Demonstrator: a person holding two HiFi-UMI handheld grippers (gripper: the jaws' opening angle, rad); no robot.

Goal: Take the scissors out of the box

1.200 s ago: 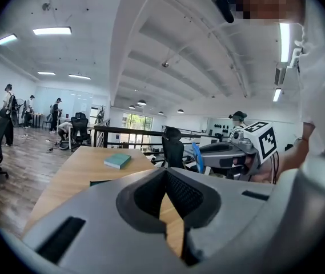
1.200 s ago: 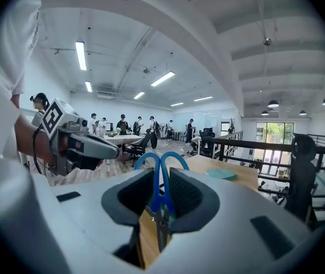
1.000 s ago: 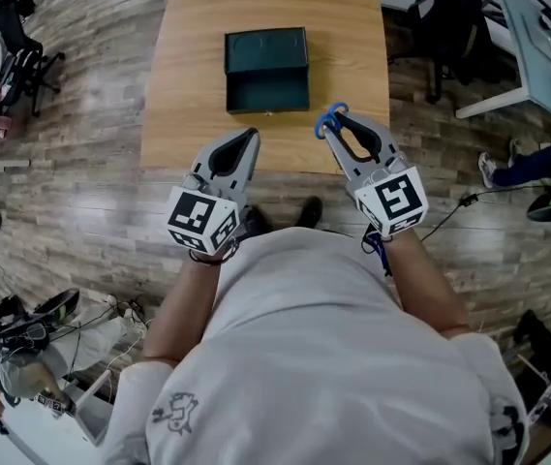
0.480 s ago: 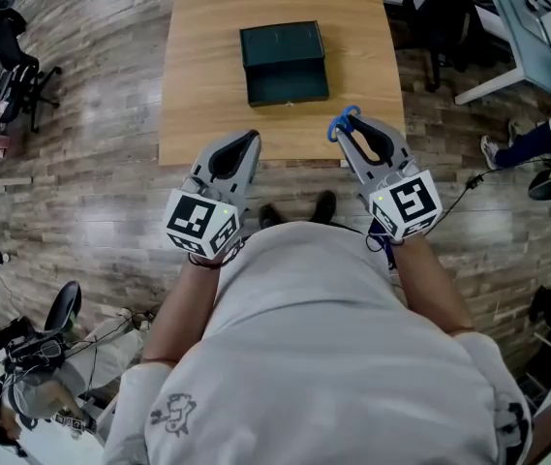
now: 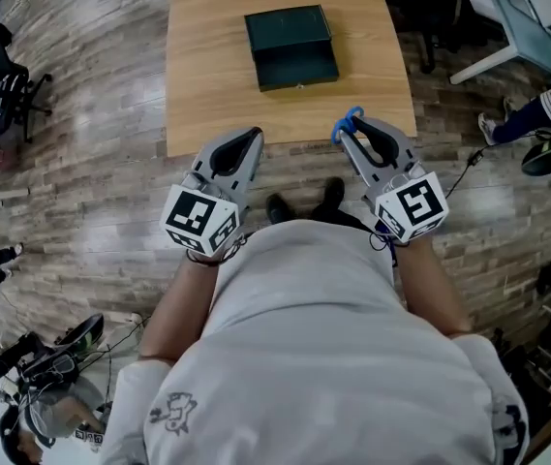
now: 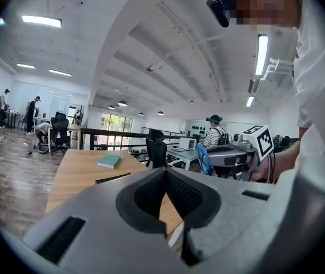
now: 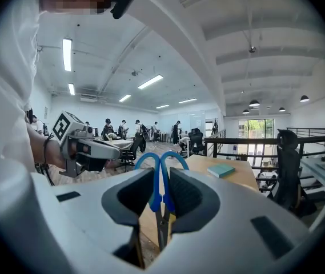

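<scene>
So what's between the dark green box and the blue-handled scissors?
Only bare light wooden tabletop separates the dark green box from the blue-handled scissors, in the head view.

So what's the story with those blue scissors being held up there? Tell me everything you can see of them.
The blue-handled scissors are shut. Their two handle loops, plastic by the look, poke out past the tips of the right hand-held gripper. Its ribbed black pads clamp the handles from both sides, and the dark metal blades run back toward its body. Nothing else touches them. They hang in the air over the near edge of the wooden table, clear of the open dark green box.
</scene>
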